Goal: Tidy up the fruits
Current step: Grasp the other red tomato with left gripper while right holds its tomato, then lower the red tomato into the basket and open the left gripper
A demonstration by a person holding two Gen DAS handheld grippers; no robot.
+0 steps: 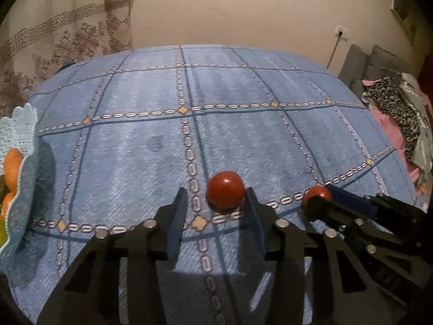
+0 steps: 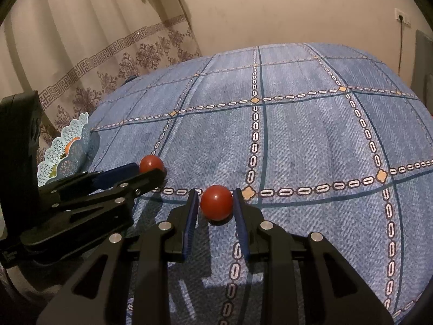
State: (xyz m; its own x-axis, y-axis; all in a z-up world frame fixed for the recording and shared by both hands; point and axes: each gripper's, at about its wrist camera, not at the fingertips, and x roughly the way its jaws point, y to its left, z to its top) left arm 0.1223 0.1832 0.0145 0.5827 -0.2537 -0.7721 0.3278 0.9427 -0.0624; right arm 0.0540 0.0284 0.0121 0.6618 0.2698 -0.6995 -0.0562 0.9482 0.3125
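Two red tomatoes lie on the blue checked tablecloth (image 1: 135,149). In the left wrist view one tomato (image 1: 226,189) sits between the tips of my left gripper (image 1: 213,192), which is open, and the fruit touches only the right finger. In the right wrist view the other tomato (image 2: 216,201) is pinched between the blue pads of my right gripper (image 2: 215,192) and rests on the cloth. Each view also shows the other gripper at its side: the right gripper (image 1: 322,193) and the left gripper (image 2: 150,170). A light blue lacy basket (image 1: 21,135) (image 2: 78,132) at the far left holds oranges (image 1: 12,168).
A patterned curtain (image 2: 94,62) hangs behind the table's left side. A heap of clothes (image 1: 397,108) lies on a grey sofa off the right edge. A wall socket with a cable (image 1: 341,31) is at the back right. Bare cloth stretches beyond both tomatoes.
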